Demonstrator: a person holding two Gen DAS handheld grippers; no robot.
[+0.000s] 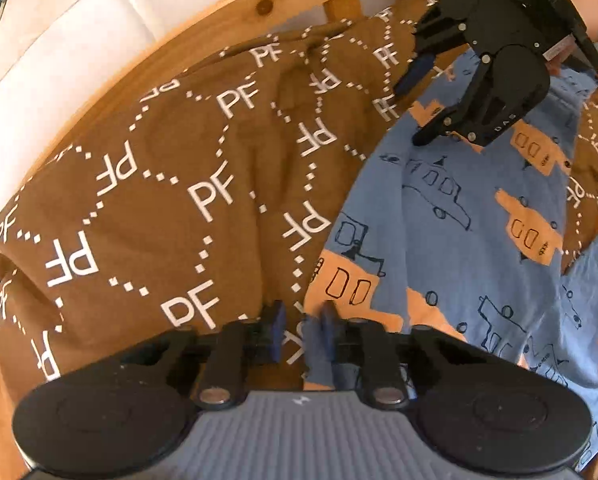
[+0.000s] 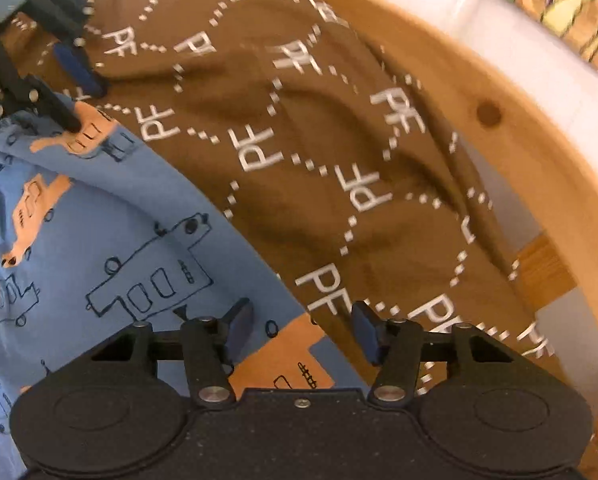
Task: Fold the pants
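Blue printed pants (image 1: 459, 240) lie flat on my brown PF blanket (image 1: 159, 200), long axis running between my two tongs. Left gripper (image 1: 301, 332) is narrowed, a bit of blue hem lying between its fingers; firmness of pinch unclear. Right gripper (image 2: 303, 328) gapes wide, holding nothing, hovering over its pants edge, nearer there.
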